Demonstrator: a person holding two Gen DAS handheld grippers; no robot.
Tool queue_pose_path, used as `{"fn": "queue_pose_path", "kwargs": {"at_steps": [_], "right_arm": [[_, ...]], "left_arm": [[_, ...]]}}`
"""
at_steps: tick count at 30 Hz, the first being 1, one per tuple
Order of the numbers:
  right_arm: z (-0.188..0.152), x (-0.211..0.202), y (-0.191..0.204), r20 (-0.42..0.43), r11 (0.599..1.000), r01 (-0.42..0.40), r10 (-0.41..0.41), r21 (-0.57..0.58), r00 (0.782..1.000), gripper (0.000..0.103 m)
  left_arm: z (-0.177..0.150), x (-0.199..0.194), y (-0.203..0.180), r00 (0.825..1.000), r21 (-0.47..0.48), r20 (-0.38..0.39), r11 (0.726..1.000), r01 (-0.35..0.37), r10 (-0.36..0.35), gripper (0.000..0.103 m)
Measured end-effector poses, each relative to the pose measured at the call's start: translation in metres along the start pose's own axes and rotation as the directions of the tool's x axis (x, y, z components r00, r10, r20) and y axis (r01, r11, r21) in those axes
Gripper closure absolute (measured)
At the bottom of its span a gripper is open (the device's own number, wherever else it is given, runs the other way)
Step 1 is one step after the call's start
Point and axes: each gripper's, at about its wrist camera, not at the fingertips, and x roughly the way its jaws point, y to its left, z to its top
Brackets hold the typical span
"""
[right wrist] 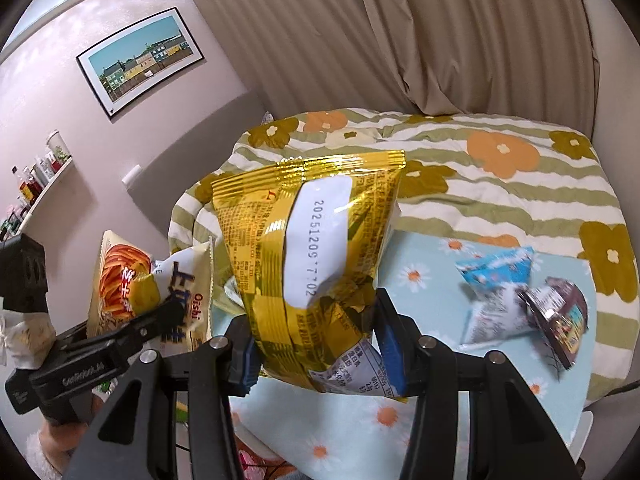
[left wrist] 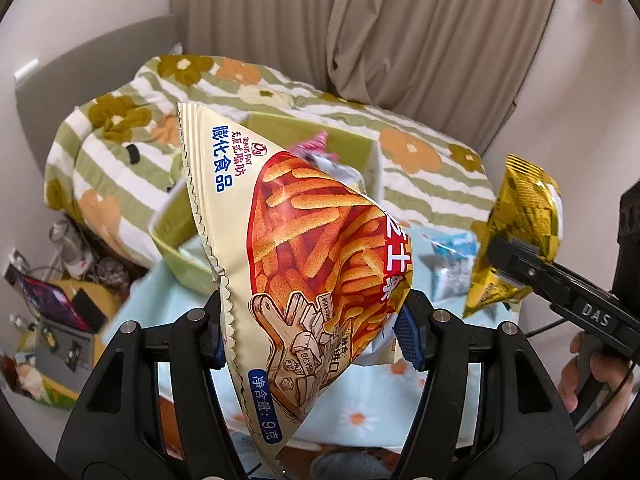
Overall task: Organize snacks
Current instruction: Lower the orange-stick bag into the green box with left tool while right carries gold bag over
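While my left jaws (left wrist: 316, 340) are pinching the cream snack bag (left wrist: 288, 240) and my right jaws (right wrist: 316, 344) the gold bag (right wrist: 312, 240), both dangling above the bed's cloth ahead of the green bin (left wrist: 180, 256), either slick foil is risking slipping free.

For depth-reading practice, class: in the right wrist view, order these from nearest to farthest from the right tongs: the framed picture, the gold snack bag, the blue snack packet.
1. Gold snack bag: clamped in the right tongs, centre.
2. Blue snack packet: lying on the blue daisy cloth, right.
3. Framed picture: on the far wall, upper left.
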Motion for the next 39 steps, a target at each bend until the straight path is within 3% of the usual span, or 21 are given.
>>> {"fn": "queue_pose_path", "kwargs": {"at_steps": [7,14,17,19,20,25,39], "right_arm": [[0.024,0.041,0.045,0.008,0.999,0.036,-0.036,0.035,0.999,0.058],[0.042,0.078,0.079,0.019,0.991,0.110,-0.112,0.079,0.994,0.058],[0.045,0.089,0.088,0.015,0.985,0.127,-0.130,0.120,0.991,0.058],[0.044,0.094,0.093,0.013,0.980,0.146,-0.149,0.138,0.989,0.058],[0.043,0.096,0.095,0.011,0.978,0.151,-0.154,0.145,0.988,0.058],[0.041,0.109,0.102,-0.021,0.971,0.181,-0.180,0.158,0.984,0.058],[0.079,0.137,0.113,-0.061,0.991,0.109,-0.104,0.076,0.993,0.057]], "left_arm": [[0.054,0.035,0.060,0.998,0.033,-0.032,0.998,0.057,-0.056,0.043],[0.083,0.082,0.096,0.985,0.066,-0.112,0.988,0.142,-0.134,0.043],[0.087,0.103,0.104,0.974,0.089,-0.167,0.982,0.168,-0.152,0.031],[0.084,0.115,0.109,0.970,0.096,-0.198,0.981,0.166,-0.145,0.006],[0.084,0.119,0.113,0.967,0.092,-0.210,0.981,0.169,-0.147,0.004],[0.077,0.127,0.132,0.958,0.050,-0.243,0.984,0.171,-0.154,0.004],[0.079,0.094,0.146,0.982,0.078,-0.180,0.995,0.067,-0.052,0.004]]}}
